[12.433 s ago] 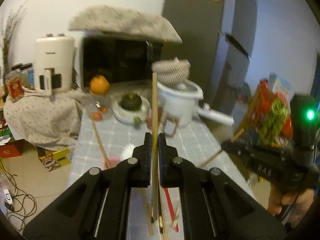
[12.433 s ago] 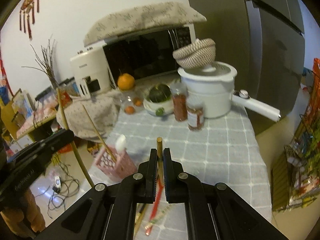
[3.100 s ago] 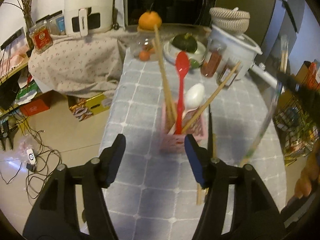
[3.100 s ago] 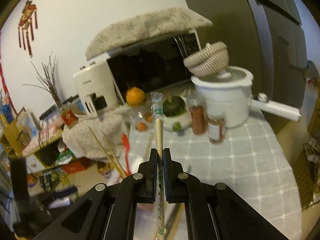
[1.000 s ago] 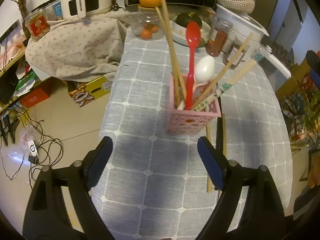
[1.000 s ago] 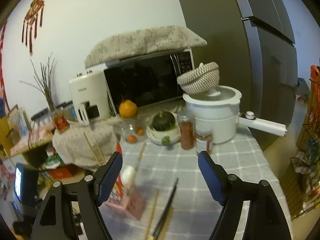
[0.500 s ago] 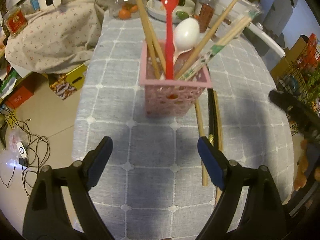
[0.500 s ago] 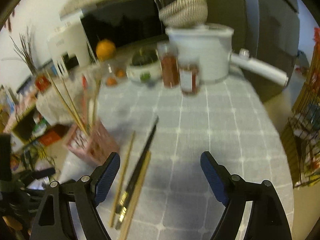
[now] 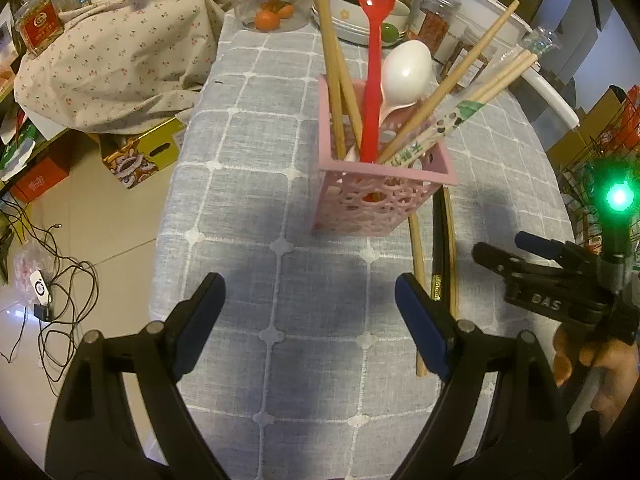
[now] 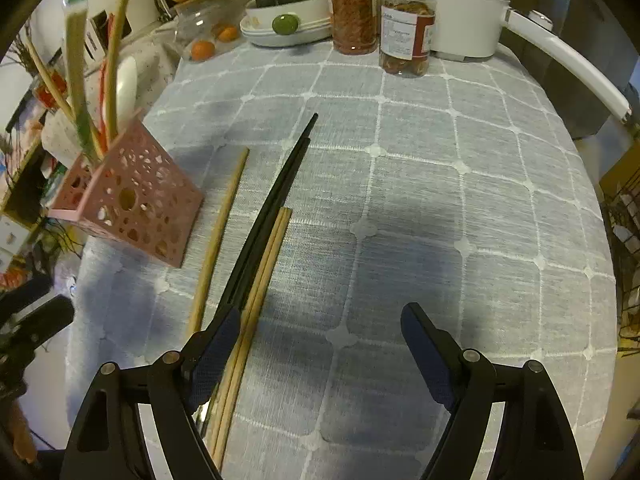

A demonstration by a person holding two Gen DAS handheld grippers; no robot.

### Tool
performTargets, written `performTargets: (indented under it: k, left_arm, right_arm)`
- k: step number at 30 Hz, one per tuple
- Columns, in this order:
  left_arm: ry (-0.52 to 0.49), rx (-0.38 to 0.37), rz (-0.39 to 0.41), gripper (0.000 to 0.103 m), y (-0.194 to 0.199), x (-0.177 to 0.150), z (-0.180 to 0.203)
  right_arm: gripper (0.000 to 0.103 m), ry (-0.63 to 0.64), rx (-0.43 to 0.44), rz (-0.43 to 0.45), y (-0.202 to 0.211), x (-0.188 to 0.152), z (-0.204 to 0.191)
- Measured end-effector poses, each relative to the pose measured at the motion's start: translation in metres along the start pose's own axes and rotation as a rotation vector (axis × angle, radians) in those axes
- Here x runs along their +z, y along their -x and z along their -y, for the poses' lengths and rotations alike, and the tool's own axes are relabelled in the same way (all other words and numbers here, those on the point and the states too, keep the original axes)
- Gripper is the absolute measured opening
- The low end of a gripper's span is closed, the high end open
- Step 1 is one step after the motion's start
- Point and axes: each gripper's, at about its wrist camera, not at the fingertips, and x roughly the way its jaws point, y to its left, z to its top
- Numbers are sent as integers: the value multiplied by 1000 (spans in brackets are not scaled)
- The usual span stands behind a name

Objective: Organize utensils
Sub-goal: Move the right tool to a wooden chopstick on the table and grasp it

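Note:
A pink perforated holder (image 9: 380, 196) (image 10: 132, 204) stands on the grey checked tablecloth (image 9: 320, 360). It holds a red spoon (image 9: 374, 40), a white spoon (image 9: 406, 70), wooden chopsticks and a wrapped pair (image 9: 460, 120). On the cloth to its right lie a single wooden chopstick (image 10: 220, 236), black chopsticks (image 10: 276, 200) and a wooden pair (image 10: 264, 272). My left gripper (image 9: 310, 320) hangs open in front of the holder, empty. My right gripper (image 10: 320, 344) is open and empty, its left finger (image 10: 216, 344) over the near ends of the loose chopsticks.
At the far end stand two jars (image 10: 406, 32), a white pot with a long handle (image 10: 560, 56), a bowl with a squash (image 10: 288, 4) and a glass bowl of oranges (image 9: 274, 12). A floral cloth (image 9: 112, 60) covers a low unit at left; the floor lies beyond the table edge.
My right gripper has tipped downward and dropped toward the table, so the loose chopsticks now fill its view. My left gripper has come lower and closer to the pink holder.

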Motion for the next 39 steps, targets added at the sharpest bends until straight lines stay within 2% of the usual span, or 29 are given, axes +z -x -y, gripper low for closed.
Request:
performTargets:
  k: [19,23,25,27,31,32,36,39]
  left_arm:
    - [-8,2,1,87,1,-1,-3]
    - [-28,9,7,87,2,-2,-2]
    - [-40,13,10,87,3,-3,2]
    - [-59,19,16,87,4,-5,7]
    - [-108,28,26,87,5,-7,17]
    - [-120,28,27,87,5,-7,19]
    - [-169,13,25,87,5,-9,34]
    - [-210,-2,20,87,2,-12,48]
  right_arm:
    - [84,28,-50,-62,-28,7,-14]
    - [82,45,-88,-67,-31,7,-13]
    - [77,56,-101,-64,-31,6,-14]
    - [59,69,-97,-66,-29,7,-15]
    - [32,84,-85,-70,-24,8,-10]
    - [21,83,-83,-71,-23,7,-8]
    - [9,49,-57,-89,-18,4,9]
    - [8,34,-69,-94,-14,1,24]
